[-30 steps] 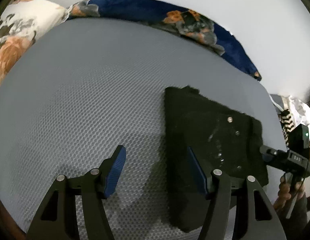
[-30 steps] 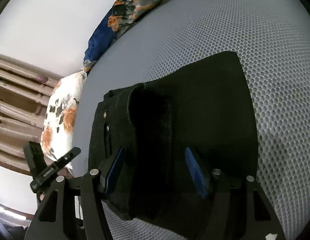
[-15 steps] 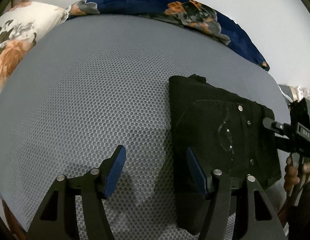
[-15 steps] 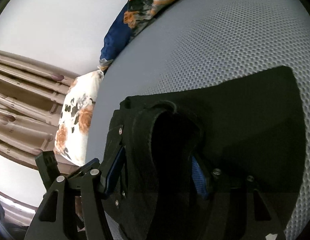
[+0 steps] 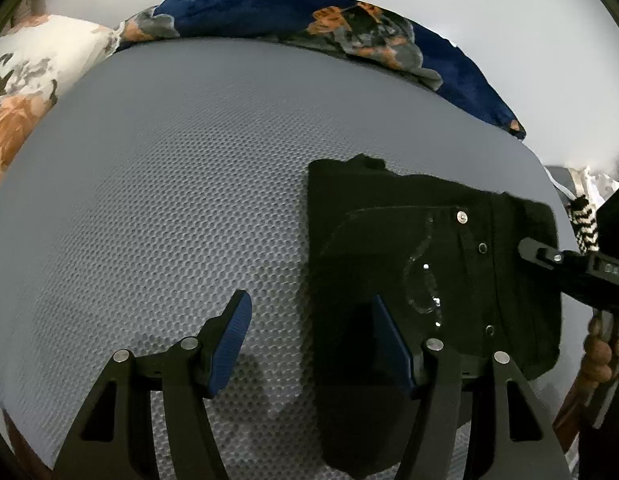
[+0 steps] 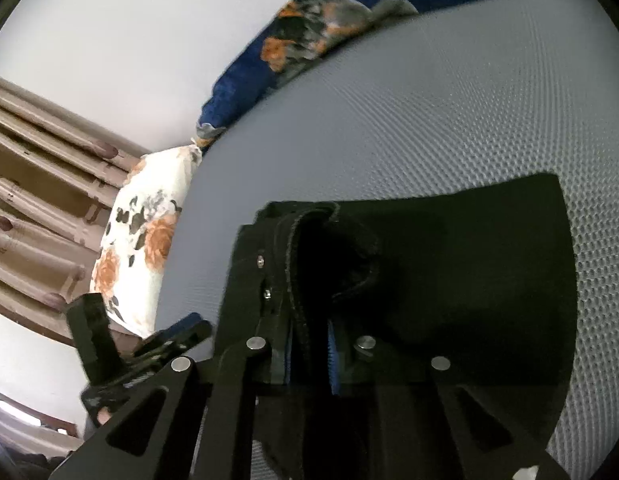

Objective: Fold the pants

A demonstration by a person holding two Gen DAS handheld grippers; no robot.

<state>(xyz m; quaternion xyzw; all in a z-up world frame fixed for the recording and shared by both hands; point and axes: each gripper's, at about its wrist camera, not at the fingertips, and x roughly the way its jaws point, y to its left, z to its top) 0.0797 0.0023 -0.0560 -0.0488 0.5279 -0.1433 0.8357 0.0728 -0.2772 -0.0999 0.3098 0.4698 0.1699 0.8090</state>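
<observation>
Black pants (image 6: 449, 264): folded into a compact rectangle on the grey mesh bed surface (image 5: 169, 200), waistband edge nearest the right hand-held gripper (image 6: 309, 354). That gripper's jaws are closing on the thick waistband layers, blue pads pressed against the cloth, likely to lift the bundle for another fold. A second ago the same jaws stood wide around the fabric. Left hand-held gripper (image 5: 309, 336): about half open, empty, its right finger over the pants' near edge, as before.
</observation>
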